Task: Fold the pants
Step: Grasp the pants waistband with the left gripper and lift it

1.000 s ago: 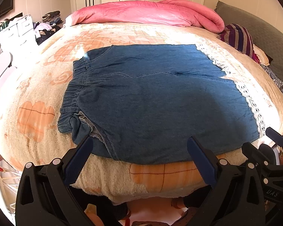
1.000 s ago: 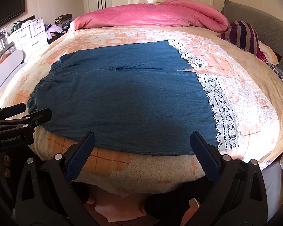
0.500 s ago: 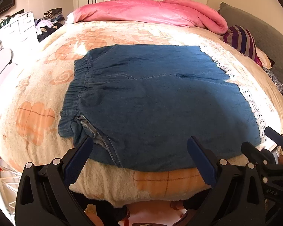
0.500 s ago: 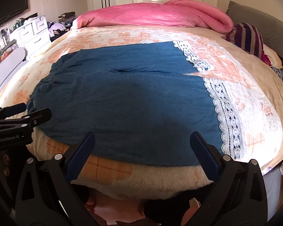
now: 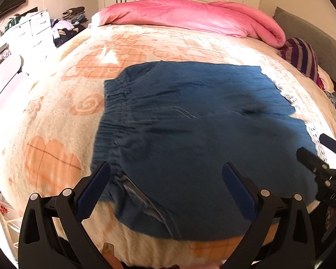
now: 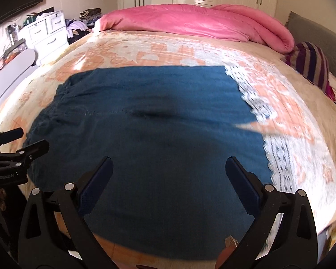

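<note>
Moving in closer than a second ago, we've got the left tool (image 5: 165, 186) and right tool (image 6: 168, 179) both spread apart over the near edge of the pants (image 5: 201, 139), which lie flat on the bed (image 5: 56, 116), so we're probably about to grab.

Lower left of the right-wrist view: the left gripper (image 6: 13, 143) body reads "GenRobot.AI". Lower right of the left-wrist view: the right gripper (image 5: 322, 150) body shows "DAS", partly cut off.
</note>
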Demonstrator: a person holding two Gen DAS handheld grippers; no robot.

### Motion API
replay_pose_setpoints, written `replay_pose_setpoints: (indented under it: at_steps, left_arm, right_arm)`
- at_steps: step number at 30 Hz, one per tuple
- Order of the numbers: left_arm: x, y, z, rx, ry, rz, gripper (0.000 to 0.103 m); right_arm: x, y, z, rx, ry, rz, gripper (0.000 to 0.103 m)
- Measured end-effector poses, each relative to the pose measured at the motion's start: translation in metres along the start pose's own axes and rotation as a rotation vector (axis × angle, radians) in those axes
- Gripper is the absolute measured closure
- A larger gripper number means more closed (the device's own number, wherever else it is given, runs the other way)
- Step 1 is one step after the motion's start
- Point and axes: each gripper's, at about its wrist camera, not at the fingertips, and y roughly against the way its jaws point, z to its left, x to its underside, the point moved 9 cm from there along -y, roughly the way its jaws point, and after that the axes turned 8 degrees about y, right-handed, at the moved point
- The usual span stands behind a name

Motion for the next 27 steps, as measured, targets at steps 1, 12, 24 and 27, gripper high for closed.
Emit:
replay_pose_setpoints:
  at_steps: [1, 12, 24, 27]
  left_arm:
    - [-0.003, -0.002, 0.003, -0.006, 0.004, -0.002, 0.004]
    - [-0.063, -0.031, 0.047, -0.064, 0.063, -0.024, 0.004]
    - [-0.121, -0.081, 0.085, -0.096, 0.117, -0.005, 0.004]
    - [-0.128, -0.095, 0.093, -0.091, 0.129, 0.010, 0.004]
  right_arm:
    - [-0.006, -0.004, 0.000, -0.009, 0.002, 0.004, 0.008]
    - [-0.066, -0.047, 0.005, -0.022, 0.092, -0.004, 0.008]
    - [-0.123, -0.108, 0.026, -0.036, 0.268, 0.019, 0.008]
    - [-0.132, -0.124, 0.034, -0.071, 0.296, 0.048, 0.008]
